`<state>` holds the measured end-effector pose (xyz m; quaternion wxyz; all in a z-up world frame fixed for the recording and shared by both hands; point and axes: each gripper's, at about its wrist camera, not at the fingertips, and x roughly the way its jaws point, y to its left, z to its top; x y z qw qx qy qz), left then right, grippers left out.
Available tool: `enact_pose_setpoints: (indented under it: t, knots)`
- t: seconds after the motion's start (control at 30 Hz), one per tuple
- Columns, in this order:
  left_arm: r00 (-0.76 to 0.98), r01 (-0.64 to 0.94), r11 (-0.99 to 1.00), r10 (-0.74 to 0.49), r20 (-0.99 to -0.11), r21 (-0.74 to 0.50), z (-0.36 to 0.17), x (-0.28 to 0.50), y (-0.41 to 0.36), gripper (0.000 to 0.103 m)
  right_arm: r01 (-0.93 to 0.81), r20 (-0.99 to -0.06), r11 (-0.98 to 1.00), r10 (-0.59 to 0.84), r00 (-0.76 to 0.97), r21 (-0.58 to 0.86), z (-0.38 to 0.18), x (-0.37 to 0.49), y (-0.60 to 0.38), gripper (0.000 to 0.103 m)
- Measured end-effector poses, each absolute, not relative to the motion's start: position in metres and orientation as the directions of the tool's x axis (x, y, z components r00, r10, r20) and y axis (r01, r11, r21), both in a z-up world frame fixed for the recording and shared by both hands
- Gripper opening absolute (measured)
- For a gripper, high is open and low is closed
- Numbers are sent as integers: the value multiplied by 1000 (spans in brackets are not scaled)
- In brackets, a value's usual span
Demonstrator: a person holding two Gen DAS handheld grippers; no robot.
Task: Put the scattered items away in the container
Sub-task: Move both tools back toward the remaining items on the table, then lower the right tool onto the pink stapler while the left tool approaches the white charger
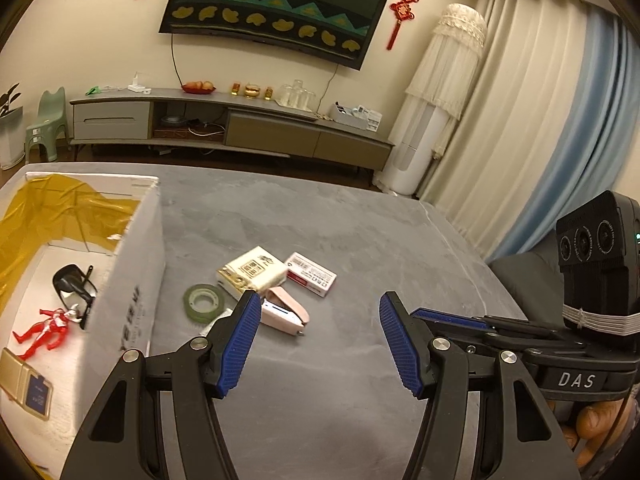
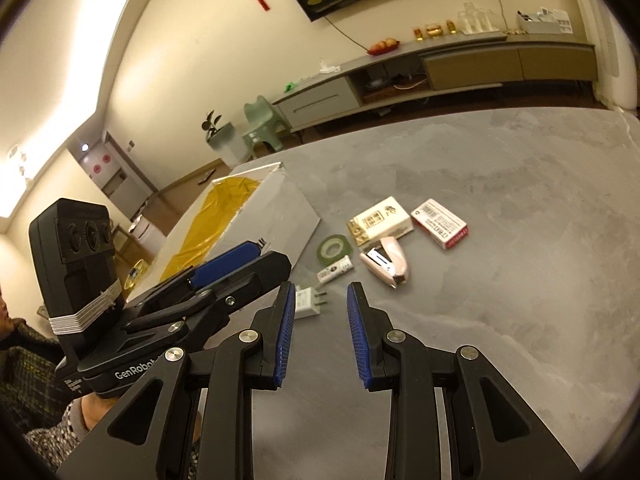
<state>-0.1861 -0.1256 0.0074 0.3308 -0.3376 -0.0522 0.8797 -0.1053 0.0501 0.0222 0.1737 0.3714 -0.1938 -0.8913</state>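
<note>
I see both grippers over the grey desk. Left gripper: fingers wide apart, empty. Right gripper: fingers partly open, empty. At 12 o'clock from the right gripper lie a charger, tape roll, pink stapler, cream box and red-white box. At 9 o'clock, the white box holds sunglasses and a red figure.

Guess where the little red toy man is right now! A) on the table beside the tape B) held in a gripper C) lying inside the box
C: the toy lies on the floor of the box, near the sunglasses.
</note>
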Motion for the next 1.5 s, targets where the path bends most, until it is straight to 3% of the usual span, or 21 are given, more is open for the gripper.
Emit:
enact_pose_setpoints:
  t: [1.13, 1.5]
  knots:
    - [-487, -390, -844, 529, -695, -369, -42, -219, -155, 63, -51, -719, -885, -341, -605, 462, -28, -126, 93, 30]
    - [-480, -405, -873, 456, -749, -272, -66, -222, -134, 63, 104, -764, -943, -318, -561, 316, -43, -187, 48, 34]
